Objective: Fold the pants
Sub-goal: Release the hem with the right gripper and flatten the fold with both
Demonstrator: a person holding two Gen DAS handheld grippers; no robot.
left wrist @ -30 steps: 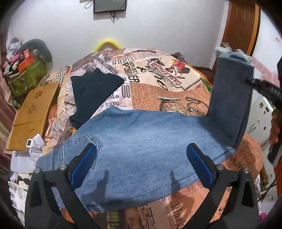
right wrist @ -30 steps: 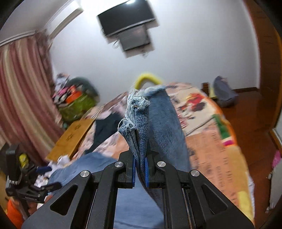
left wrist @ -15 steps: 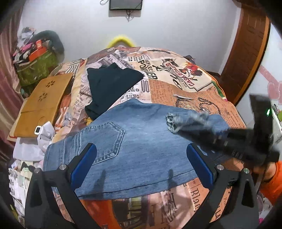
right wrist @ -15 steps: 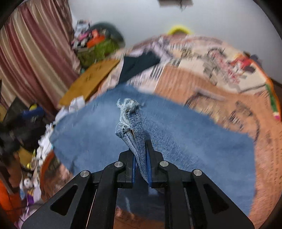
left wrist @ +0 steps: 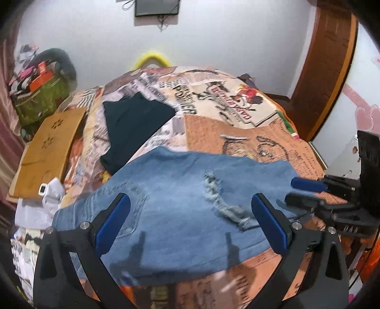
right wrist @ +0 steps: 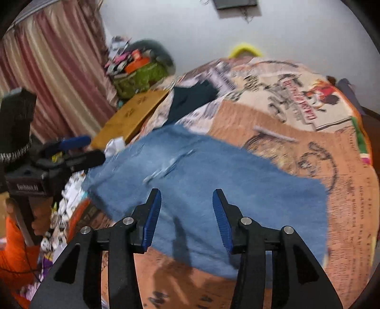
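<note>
- Blue jeans (left wrist: 180, 209) flat on the bed (left wrist: 237, 133), folded over, frayed hem (left wrist: 220, 202) lying on top around the middle
- Jeans at near edge of the bed, on the orange newspaper-print cover, back pocket toward the left
- Left claw (left wrist: 190, 223) wide open, nothing between blue pads, hovering above near part of jeans
- Right claw (right wrist: 186, 216) partly open, jaws have just been opening, nothing between them, jeans lying below and apart from pads
- Right claw in left wrist view at right edge of jeans (left wrist: 306, 192), low over the fabric; contact unclear from blur
- Left claw in right wrist view at left side (right wrist: 78, 152), off the left end of jeans
- Dark folded garment (left wrist: 133, 128) further back on bed, left of centre, just beyond jeans
- Wooden board (left wrist: 47, 147) left of bed, white cloth (left wrist: 51, 195) at its near end
- Green bag (left wrist: 40, 97) with clutter far left by wall, curtain (right wrist: 52, 71) beyond
- Screen (left wrist: 156, 7) on far wall, wooden door (left wrist: 327, 71) far right
- Orange sleeve (right wrist: 14, 249) bottom left in right wrist view
</note>
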